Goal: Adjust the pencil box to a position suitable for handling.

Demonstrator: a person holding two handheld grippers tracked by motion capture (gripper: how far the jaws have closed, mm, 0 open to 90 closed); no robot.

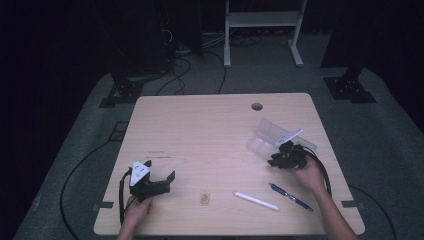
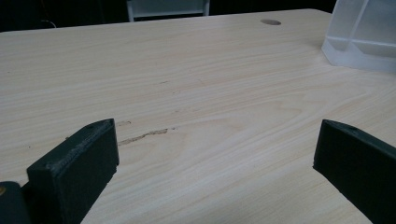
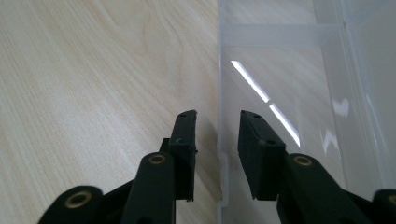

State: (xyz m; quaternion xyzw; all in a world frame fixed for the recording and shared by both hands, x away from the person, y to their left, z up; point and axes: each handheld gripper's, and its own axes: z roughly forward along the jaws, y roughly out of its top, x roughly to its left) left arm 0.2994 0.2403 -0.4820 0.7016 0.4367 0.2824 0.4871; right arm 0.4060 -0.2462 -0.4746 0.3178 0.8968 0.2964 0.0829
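Left tool (image 1: 159, 181) rests low at the near-left, held by the left hand (image 1: 136, 209); jaws wide apart, nothing between them. Right tool (image 1: 286, 153), in the right hand (image 1: 311, 176), points forward; jaws partly closed, narrow gap.

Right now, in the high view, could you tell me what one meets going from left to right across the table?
Left gripper → small tan item → white pen → right gripper at the clear plastic box → blue pen.
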